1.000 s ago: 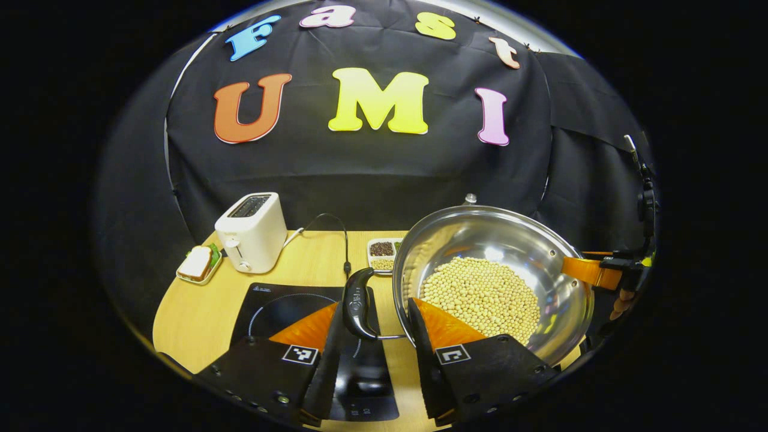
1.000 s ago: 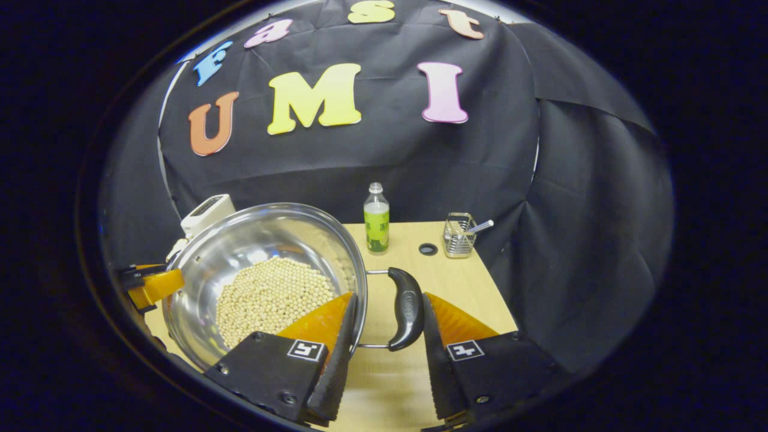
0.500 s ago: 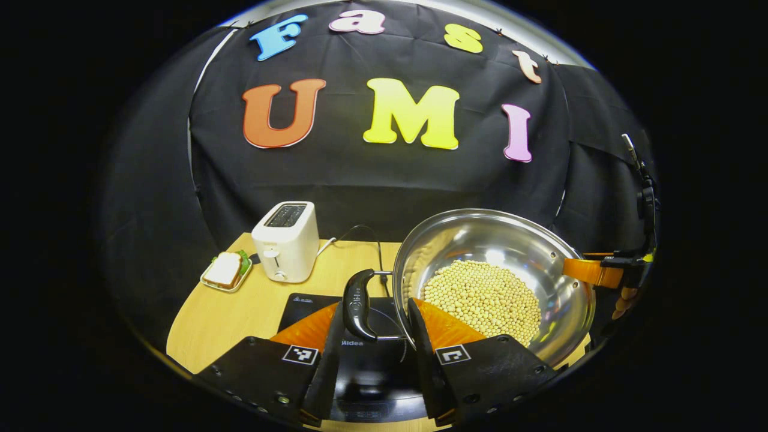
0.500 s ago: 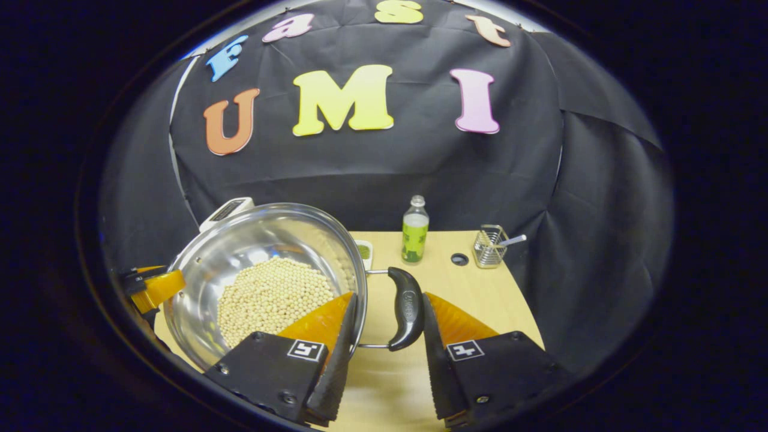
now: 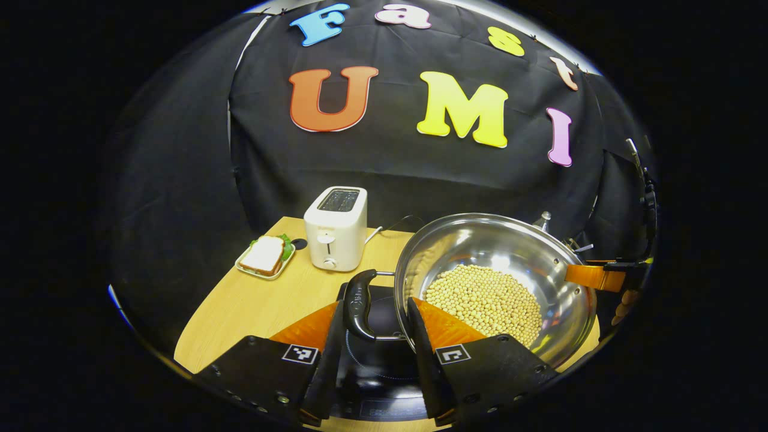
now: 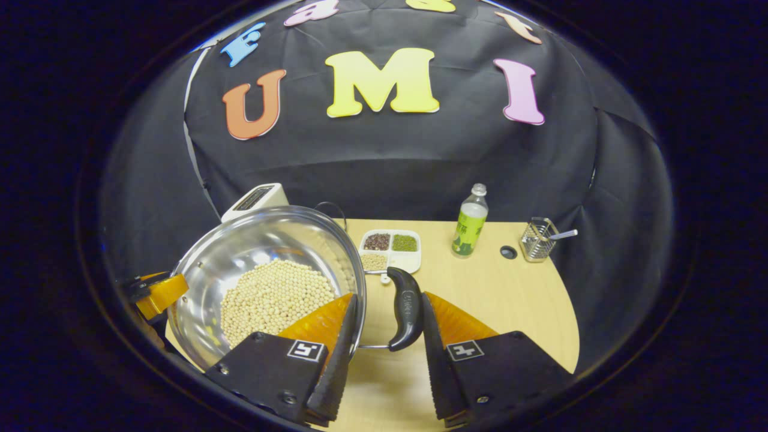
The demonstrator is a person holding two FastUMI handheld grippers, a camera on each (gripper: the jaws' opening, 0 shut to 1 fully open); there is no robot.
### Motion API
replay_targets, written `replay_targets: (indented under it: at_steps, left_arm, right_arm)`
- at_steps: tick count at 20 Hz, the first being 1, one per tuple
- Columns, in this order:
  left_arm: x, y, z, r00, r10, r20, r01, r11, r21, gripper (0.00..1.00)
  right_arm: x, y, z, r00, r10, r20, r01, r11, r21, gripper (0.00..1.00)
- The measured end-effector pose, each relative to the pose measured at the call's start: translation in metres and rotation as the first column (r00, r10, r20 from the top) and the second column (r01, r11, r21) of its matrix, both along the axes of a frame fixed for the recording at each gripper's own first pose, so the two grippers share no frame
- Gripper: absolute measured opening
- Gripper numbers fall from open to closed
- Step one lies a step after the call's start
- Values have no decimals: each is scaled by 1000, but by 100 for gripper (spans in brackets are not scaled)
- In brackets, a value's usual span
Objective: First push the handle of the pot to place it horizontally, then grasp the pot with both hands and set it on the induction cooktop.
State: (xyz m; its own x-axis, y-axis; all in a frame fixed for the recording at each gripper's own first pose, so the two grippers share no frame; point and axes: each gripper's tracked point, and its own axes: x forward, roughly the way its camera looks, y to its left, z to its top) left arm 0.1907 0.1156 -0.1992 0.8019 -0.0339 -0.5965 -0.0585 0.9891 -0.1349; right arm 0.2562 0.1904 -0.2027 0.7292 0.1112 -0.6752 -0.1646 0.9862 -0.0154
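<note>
At the bottom of the left gripper view, the left gripper (image 5: 373,345) was seen with its fingers either side of a black handle (image 5: 357,305) of the pot (image 5: 543,267); whether both fingers pressed on the handle could not be told, since a gap showed beside the right finger. The pot, a steel bowl holding pale beans (image 5: 486,302), was held at centre right of that view, above the near edge of the cooktop (image 5: 375,366), whose dark glass lay at bottom centre between the fingers. The table (image 5: 264,303) ran to the left, with a toaster (image 5: 335,228) at centre and a sandwich dish (image 5: 266,257) just left of it. At the far right edge the right gripper (image 5: 600,277) was seen at the pot's rim. At the bottom of the right gripper view, the right gripper (image 6: 384,348) straddled the other handle (image 6: 405,308) in the same way, its grip likewise not to be told. The pot (image 6: 240,252) sat at lower left there, with the left gripper (image 6: 157,293) at its far rim. A divided dish (image 6: 391,250), a bottle (image 6: 470,222) and a wire holder (image 6: 537,240) stood along the table's back.
</note>
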Motion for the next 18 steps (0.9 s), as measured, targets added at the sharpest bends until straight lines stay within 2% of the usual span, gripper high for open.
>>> replay_targets:
  at_steps: [5, 6, 7, 13, 14, 16, 17, 18]
  left_arm:
    - [1, 30, -17, 999, 41, -30, -40, 999, 25, 56]
    - [4, 33, -22, 999, 42, -35, -41, 999, 34, 46]
    - [5, 36, -28, 998, 46, -43, -45, 998, 36, 56]
    - [18, 44, -62, 994, 58, -88, -54, 998, 43, 56]
    - [18, 47, -68, 993, 63, -98, -59, 997, 47, 46]
    - [19, 52, -77, 992, 68, -108, -63, 997, 52, 46]
    - [19, 50, -78, 991, 67, -115, -61, 997, 55, 56]
    - [20, 50, -78, 991, 68, -112, -62, 996, 58, 56]
  right_arm:
    - [2, 33, -29, 999, 31, -32, -31, 999, 6, 59]
    - [4, 36, -36, 999, 30, -37, -30, 999, 13, 60]
    - [6, 40, -41, 999, 32, -40, -31, 999, 16, 60]
    - [18, 51, -75, 999, 35, -18, -34, 999, 18, 59]
    - [19, 54, -80, 999, 34, -11, -34, 999, 22, 60]
    - [17, 58, -94, 999, 40, -12, -40, 999, 22, 60]
    - [16, 59, -100, 999, 35, -20, -34, 999, 33, 60]
    - [15, 60, -105, 999, 33, -28, -32, 999, 42, 60]
